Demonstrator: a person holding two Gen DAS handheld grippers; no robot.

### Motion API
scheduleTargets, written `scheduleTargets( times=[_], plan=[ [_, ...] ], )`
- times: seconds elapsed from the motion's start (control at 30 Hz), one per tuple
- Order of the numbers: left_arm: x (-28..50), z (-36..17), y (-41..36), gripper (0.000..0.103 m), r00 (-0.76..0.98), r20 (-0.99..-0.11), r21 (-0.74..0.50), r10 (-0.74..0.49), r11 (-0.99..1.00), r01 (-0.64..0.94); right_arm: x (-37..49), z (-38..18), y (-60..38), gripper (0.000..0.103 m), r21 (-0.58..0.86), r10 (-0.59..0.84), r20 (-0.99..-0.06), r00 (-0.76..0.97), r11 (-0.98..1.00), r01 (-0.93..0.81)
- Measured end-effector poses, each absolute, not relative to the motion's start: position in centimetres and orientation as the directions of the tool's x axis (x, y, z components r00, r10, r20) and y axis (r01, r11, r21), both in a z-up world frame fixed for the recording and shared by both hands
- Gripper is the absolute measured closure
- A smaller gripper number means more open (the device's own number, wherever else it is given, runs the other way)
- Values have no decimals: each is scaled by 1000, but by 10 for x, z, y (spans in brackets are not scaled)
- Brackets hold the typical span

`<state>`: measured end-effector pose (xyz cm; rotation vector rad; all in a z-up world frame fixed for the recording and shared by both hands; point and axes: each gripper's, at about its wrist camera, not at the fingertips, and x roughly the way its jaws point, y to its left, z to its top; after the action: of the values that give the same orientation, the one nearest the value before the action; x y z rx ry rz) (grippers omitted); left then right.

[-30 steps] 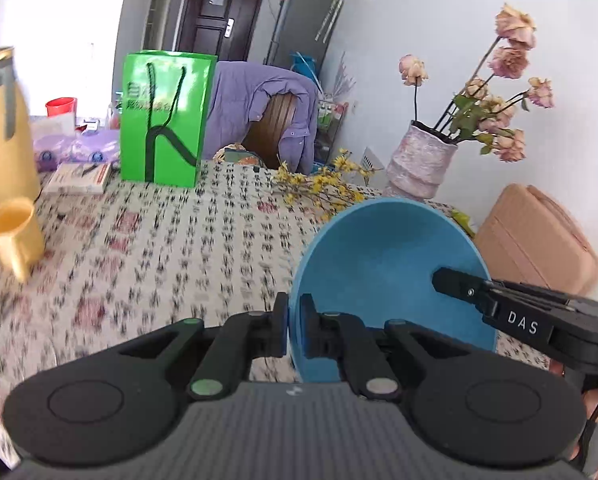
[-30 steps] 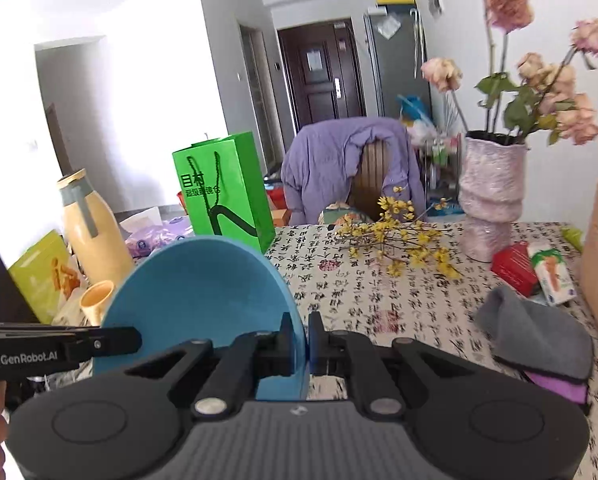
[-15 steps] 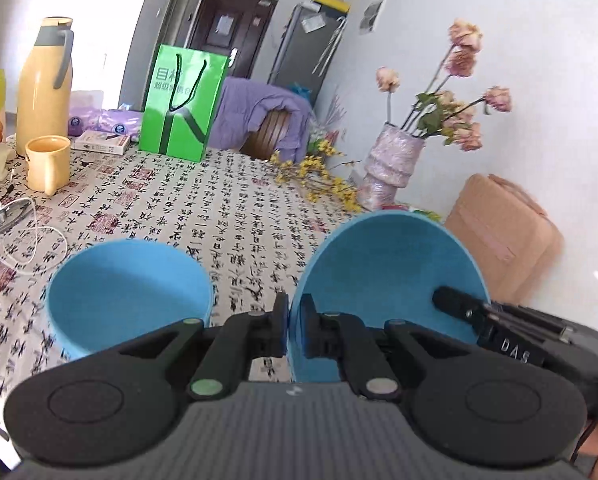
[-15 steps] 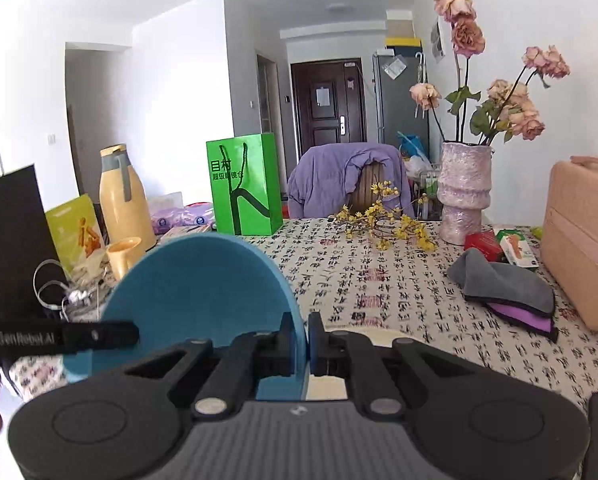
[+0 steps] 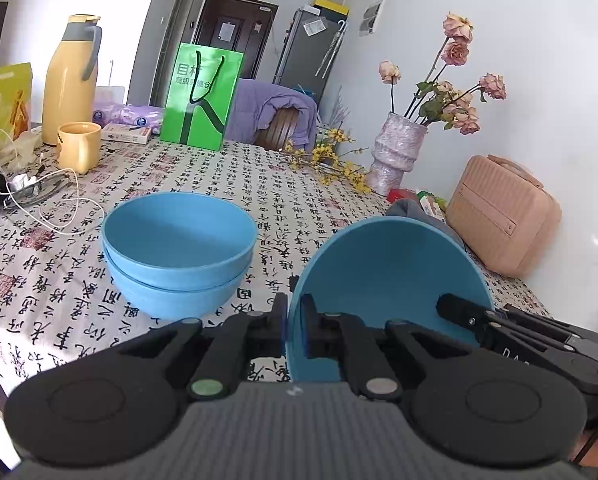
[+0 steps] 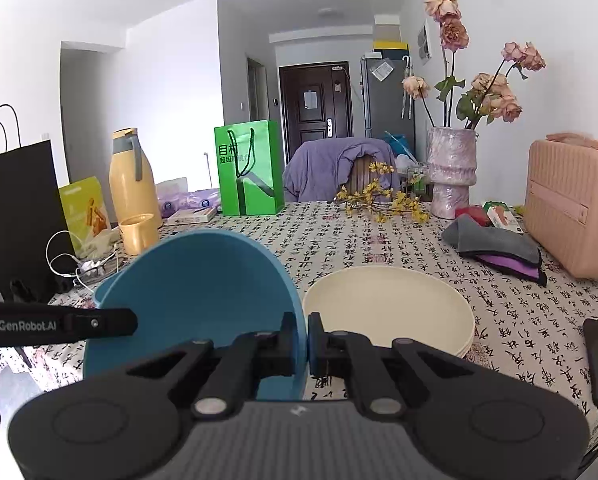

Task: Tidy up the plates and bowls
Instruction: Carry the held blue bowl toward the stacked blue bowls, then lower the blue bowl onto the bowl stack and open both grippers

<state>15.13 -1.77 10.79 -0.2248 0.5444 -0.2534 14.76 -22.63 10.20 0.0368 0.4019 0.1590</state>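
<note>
Left gripper (image 5: 294,326) and right gripper (image 6: 302,336) both pinch the blue bowl's (image 5: 383,276) rim.

A home dining room: patterned tablecloth (image 5: 227,176), flower vase (image 6: 451,172), fridge (image 6: 383,96)

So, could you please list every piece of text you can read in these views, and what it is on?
"GenRobot.AI": on the left gripper, seen from the right wrist.
"目": large character on the green bag; its other characters are too blurred to read.
"D A": partial letters on the right gripper, rest hidden.
Tablecloth calligraphy, box and fridge notes: too small to read.
</note>
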Motion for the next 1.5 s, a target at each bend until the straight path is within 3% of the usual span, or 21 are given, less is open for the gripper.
scheduleTargets(
  times=[0.3, 0.6, 1.13, 1.3, 1.4, 1.43, 1.5],
  plan=[
    [173, 124, 11, 97, 855, -429, -316, -292, 935, 161, 165, 122, -206, 96, 86, 185, -318, 930, 982, -167],
    [219, 144, 64, 97, 890, -388, -360, -239, 928, 92, 240, 144, -166, 96, 120, 286, -333, 899, 958, -260],
    [272, 121, 117, 95, 848, -480, -428, -226, 904, -1, 333, 114, -123, 96, 261, 395, -492, 776, 917, -301],
    [279, 109, 123, 93, 833, -509, -443, -215, 896, -39, 341, 107, -118, 87, 262, 404, -519, 753, 914, -310],
    [283, 104, 128, 89, 831, -518, -447, -203, 892, -61, 343, 102, -115, 64, 241, 387, -511, 768, 922, -304],
    [283, 103, 129, 88, 830, -520, -448, -203, 892, -62, 343, 102, -113, 51, 225, 376, -504, 778, 927, -302],
    [284, 102, 130, 80, 833, -519, -440, -192, 896, -68, 340, 103, -112, 46, 187, 356, -487, 798, 935, -303]
  ],
)
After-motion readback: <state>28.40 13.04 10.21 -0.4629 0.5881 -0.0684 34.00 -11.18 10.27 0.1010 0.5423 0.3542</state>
